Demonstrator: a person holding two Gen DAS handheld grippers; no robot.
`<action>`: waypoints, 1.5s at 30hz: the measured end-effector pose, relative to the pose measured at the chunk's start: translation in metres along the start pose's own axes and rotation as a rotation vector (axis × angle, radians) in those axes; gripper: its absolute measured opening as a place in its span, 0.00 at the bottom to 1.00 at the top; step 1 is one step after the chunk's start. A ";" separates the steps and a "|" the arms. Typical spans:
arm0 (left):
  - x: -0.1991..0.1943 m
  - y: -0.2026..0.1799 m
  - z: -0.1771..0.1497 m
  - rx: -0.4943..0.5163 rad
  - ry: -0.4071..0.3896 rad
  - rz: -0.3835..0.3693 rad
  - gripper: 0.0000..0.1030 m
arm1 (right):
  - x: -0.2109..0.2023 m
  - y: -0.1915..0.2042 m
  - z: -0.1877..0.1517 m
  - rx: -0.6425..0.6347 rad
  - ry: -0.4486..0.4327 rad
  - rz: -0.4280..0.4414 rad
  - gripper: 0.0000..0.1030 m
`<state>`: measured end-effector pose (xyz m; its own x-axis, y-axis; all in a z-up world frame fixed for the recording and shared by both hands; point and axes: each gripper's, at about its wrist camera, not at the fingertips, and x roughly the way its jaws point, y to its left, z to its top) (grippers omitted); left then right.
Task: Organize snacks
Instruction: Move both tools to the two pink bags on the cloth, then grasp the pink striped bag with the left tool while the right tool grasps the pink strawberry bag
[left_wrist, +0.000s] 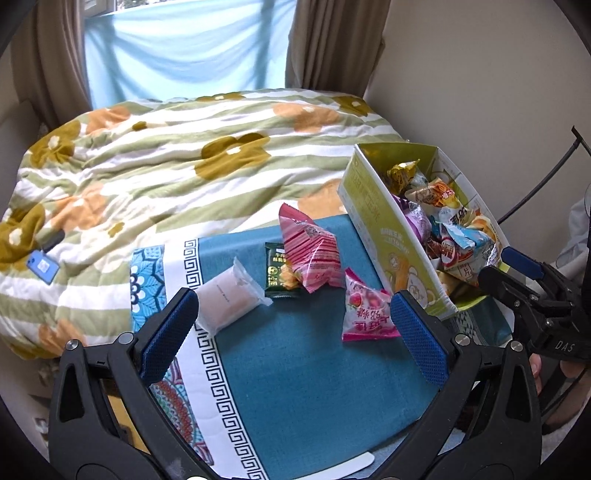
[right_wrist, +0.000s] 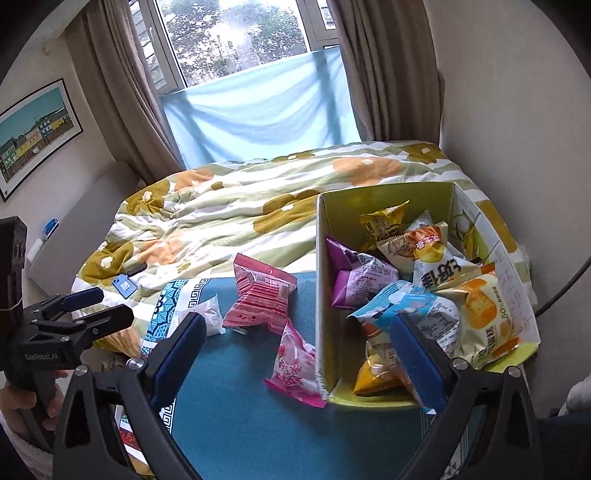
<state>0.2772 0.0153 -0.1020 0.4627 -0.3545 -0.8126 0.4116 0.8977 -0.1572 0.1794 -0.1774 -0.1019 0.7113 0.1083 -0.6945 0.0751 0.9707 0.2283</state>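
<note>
A green cardboard box (left_wrist: 373, 218) (right_wrist: 320, 288) full of snack packets stands at the right on a blue cloth (left_wrist: 303, 369). Loose on the cloth lie a pale pink wrapped cake (left_wrist: 227, 297), a dark green packet (left_wrist: 275, 275), a pink striped packet (left_wrist: 312, 254) (right_wrist: 258, 295) and a pink candy bag (left_wrist: 365, 308) (right_wrist: 295, 365). My left gripper (left_wrist: 291, 332) is open and empty above the cloth, near the cake. My right gripper (right_wrist: 295, 354) is open and empty, straddling the box's front left corner; it also shows in the left wrist view (left_wrist: 513, 266).
A flowered quilt (left_wrist: 166, 166) covers the bed behind the cloth. A blue phone (left_wrist: 42, 264) lies on the quilt at the left. Curtains and a window are at the back, a wall at the right. A framed picture (right_wrist: 37, 129) hangs on the left wall.
</note>
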 end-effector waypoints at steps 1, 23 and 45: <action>0.004 0.005 0.004 0.011 0.007 -0.020 1.00 | 0.004 0.004 -0.002 0.012 -0.004 -0.007 0.96; 0.191 -0.003 0.044 0.241 0.252 -0.280 1.00 | 0.112 0.065 -0.093 0.114 0.037 -0.347 0.96; 0.246 -0.009 0.034 0.295 0.338 -0.315 0.56 | 0.190 0.054 -0.094 0.106 0.094 -0.516 0.81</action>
<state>0.4137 -0.0891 -0.2810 0.0233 -0.4464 -0.8945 0.7146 0.6332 -0.2974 0.2530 -0.0846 -0.2853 0.4983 -0.3538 -0.7916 0.4724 0.8763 -0.0943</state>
